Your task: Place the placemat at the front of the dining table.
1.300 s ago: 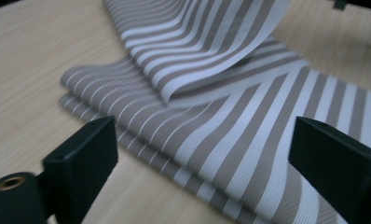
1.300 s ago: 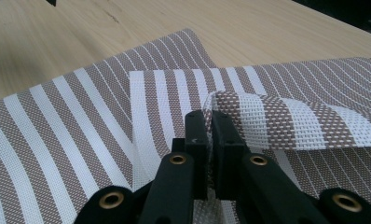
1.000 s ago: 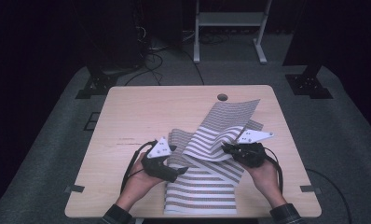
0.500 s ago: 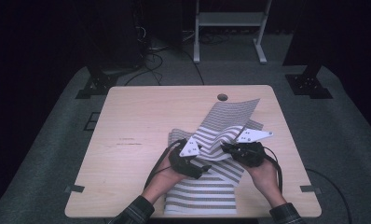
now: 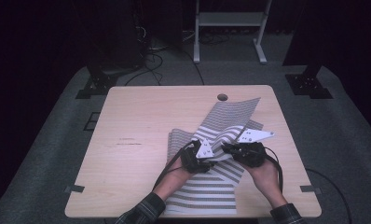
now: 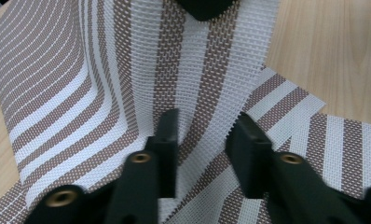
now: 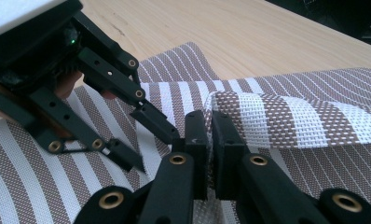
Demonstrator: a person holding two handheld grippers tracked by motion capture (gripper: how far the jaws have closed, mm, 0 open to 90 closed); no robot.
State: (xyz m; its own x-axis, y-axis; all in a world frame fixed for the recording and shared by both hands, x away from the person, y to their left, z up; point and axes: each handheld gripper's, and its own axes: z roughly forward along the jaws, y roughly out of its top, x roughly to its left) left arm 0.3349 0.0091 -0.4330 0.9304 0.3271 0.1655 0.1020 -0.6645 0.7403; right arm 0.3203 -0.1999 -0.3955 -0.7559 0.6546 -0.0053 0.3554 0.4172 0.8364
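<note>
You're mid-fold on the striped mat point(image 5: 216, 140), which is lying on the desk point(image 5: 141, 126) twd the right side, part raised.

Left hand-held gripper point(image 5: 210, 164): jaws have just been closing, still apart, straddling a raised ridge of mat w/o pinching it yet. Forearm is coming in from the bottom edge, angled right, gripper pointing at the other one.

Right hand-held gripper point(image 7: 210, 135): clamping the folded edge tight, nearly shut, hand staying low over the mat, pointing left.

Next, I'd judge: finish closing the left on that ridge, then carry both over together, keeping the crease straight.
</note>
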